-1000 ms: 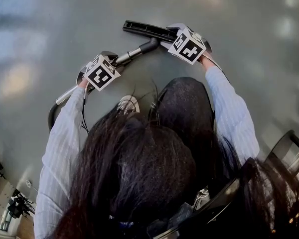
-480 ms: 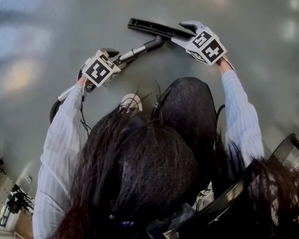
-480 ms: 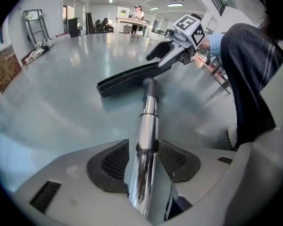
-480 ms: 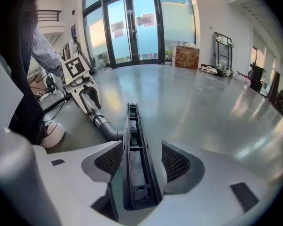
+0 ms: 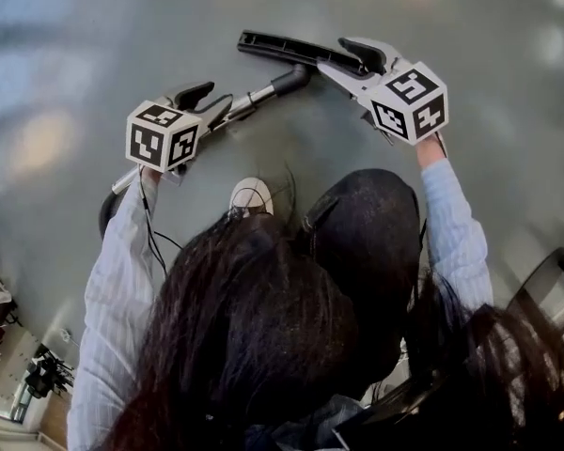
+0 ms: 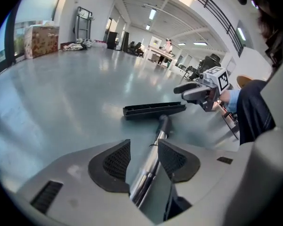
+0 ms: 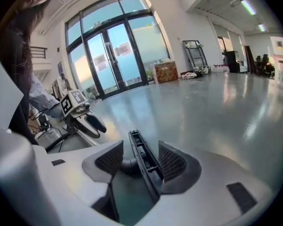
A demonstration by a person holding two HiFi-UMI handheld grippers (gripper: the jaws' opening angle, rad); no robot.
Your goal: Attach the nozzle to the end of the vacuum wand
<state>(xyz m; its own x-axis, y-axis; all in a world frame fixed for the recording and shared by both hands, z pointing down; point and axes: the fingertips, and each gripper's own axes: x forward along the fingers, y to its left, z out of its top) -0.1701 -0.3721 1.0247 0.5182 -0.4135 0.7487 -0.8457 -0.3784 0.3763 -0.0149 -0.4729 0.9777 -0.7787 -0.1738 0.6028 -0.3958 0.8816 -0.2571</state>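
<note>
Left gripper (image 5: 207,100) released, jaws apart above slim chrome vacuum wand (image 5: 249,101), my right gripper (image 5: 352,62) likewise slack over long black plastic nozzle (image 5: 282,50), nozzle meeting wand's end.

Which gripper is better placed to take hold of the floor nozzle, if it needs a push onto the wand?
Probably the right. The right gripper hangs close by the floor nozzle, which shows between its open jaws in its own view. The left gripper, also open, lines up with the wand, farther from the nozzle.
</note>
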